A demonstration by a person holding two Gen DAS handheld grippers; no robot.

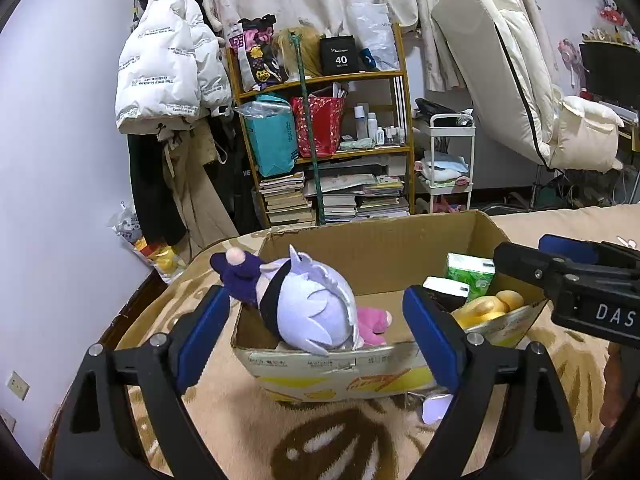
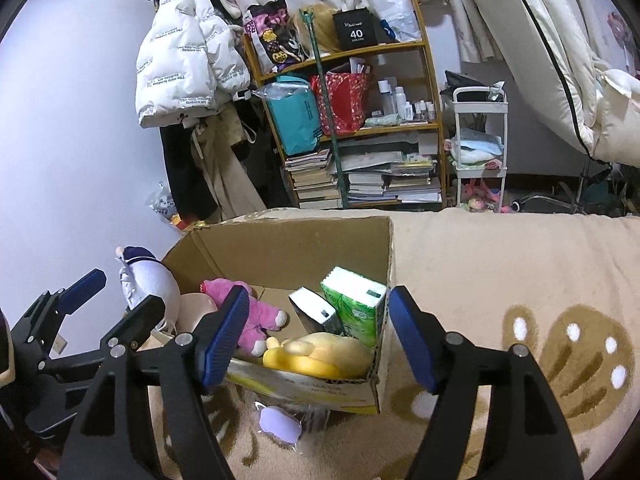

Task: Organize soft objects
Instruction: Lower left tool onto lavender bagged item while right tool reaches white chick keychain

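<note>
Basically both claws are wide apart and empty. Left gripper [image 1: 316,336] frames the white-haired plush doll [image 1: 308,308] at frame centre of the left wrist view, pads clear of it on both sides. Right gripper [image 2: 316,340] frames the yellow plush [image 2: 320,356] at lower centre of its view, nothing pinched either.

Doll sits in the near-left corner of the cardboard box [image 1: 360,252], head leaning over the front wall, purple arm poking up over the left edge. Pink plush [image 2: 256,316] lies on the box floor mid-left, yellow plush at the near-right corner, green tissue pack [image 2: 356,304] and a grey-white pack [image 2: 316,312] standing behind it. Box rests on a beige patterned blanket [image 2: 500,280]. Small lilac item [image 2: 280,420] lies loose on the blanket just in front of the box, bottom centre; can't tell what it is.

Handling guess: all plush is light and squashy and will deform under the pads, not fragile, not slippery. The doll looks top-heavy on the rim and may tip out; best taken across the head or the torso, not the thin arm. The tissue packs crush easily, so pinch them across the narrow faces.
</note>
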